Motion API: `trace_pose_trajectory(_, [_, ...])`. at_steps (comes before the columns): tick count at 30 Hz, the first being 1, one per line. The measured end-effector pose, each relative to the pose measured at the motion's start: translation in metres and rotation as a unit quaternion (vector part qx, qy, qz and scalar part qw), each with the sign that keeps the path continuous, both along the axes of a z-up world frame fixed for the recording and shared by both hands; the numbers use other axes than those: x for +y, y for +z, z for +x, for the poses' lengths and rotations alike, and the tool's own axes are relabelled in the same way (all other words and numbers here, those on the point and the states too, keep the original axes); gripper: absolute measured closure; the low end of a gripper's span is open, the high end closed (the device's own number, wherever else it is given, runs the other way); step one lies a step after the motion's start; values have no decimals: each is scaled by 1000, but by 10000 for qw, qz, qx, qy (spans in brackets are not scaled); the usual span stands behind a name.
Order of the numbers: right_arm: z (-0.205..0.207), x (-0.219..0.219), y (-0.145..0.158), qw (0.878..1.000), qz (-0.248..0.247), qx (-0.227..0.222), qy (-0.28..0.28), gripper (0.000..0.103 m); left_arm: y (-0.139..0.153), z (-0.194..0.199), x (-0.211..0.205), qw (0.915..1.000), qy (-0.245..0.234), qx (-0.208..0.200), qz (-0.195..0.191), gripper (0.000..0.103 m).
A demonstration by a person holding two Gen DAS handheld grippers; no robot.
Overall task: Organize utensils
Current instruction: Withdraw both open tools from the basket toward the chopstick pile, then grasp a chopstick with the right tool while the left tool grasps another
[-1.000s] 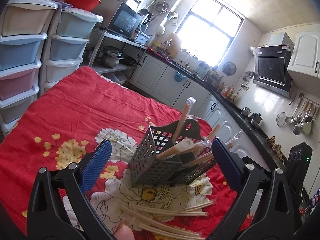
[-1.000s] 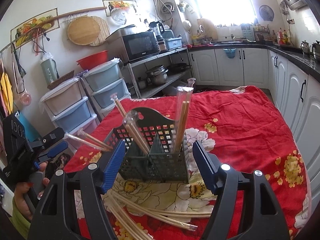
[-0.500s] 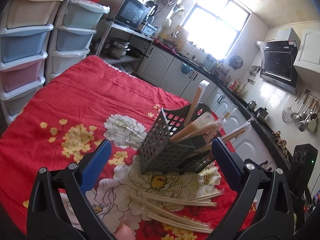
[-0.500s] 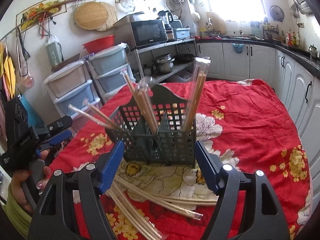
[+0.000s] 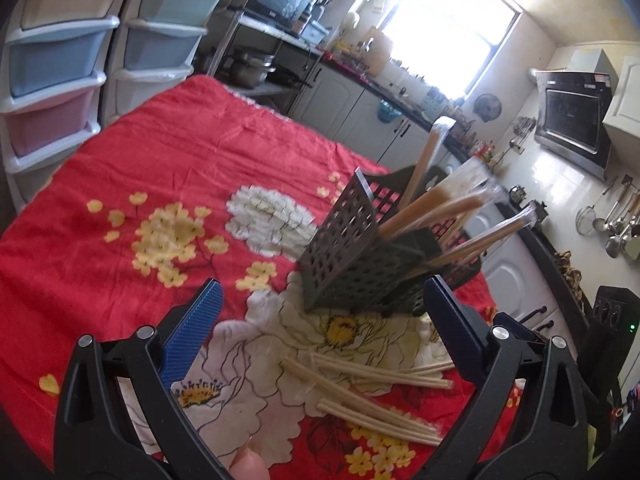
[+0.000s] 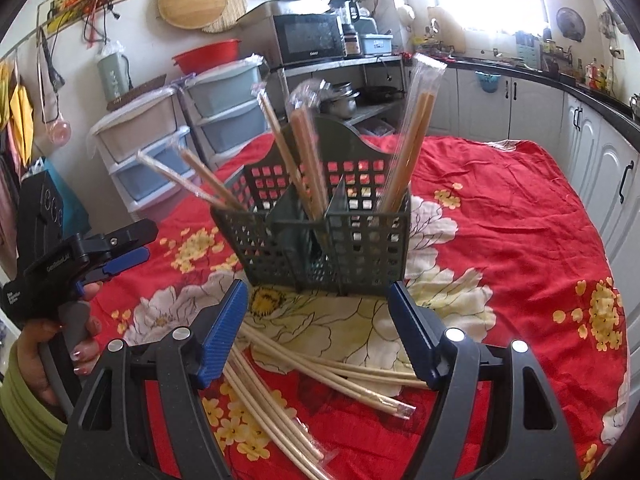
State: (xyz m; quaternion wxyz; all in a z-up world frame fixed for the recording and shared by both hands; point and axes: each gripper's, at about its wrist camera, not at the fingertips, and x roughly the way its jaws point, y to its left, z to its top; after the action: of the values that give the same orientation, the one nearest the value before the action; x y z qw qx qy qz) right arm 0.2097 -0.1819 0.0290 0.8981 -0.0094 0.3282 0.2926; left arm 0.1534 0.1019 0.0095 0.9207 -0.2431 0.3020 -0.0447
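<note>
Left claw (image 6: 120, 256) visible only from right wrist.

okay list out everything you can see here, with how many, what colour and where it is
Utensil basket: one, dark green, mid-table.
Wrapped chopsticks in basket: several pairs, tan, leaning out.
Loose chopsticks: a pile, pale, on the cloth before the basket.
Tablecloth: one, red floral.
Drawer units: two stacks, pastel, beside table.
Microwave: one, black, on shelf.
Left tongs: open, blue pads, empty.
Right tongs: open, blue pads, empty.
</note>
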Motion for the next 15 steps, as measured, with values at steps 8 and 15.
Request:
trace_pose_trajectory(8, [2,20,-24,9986,-402,141,304,33,-32,3,11,9982,49,582,-167,17])
trace_pose_trajectory(15, [1,42,-44,9954,-710,241,598,39,-49,2,19,9954,11,882,-382,46])
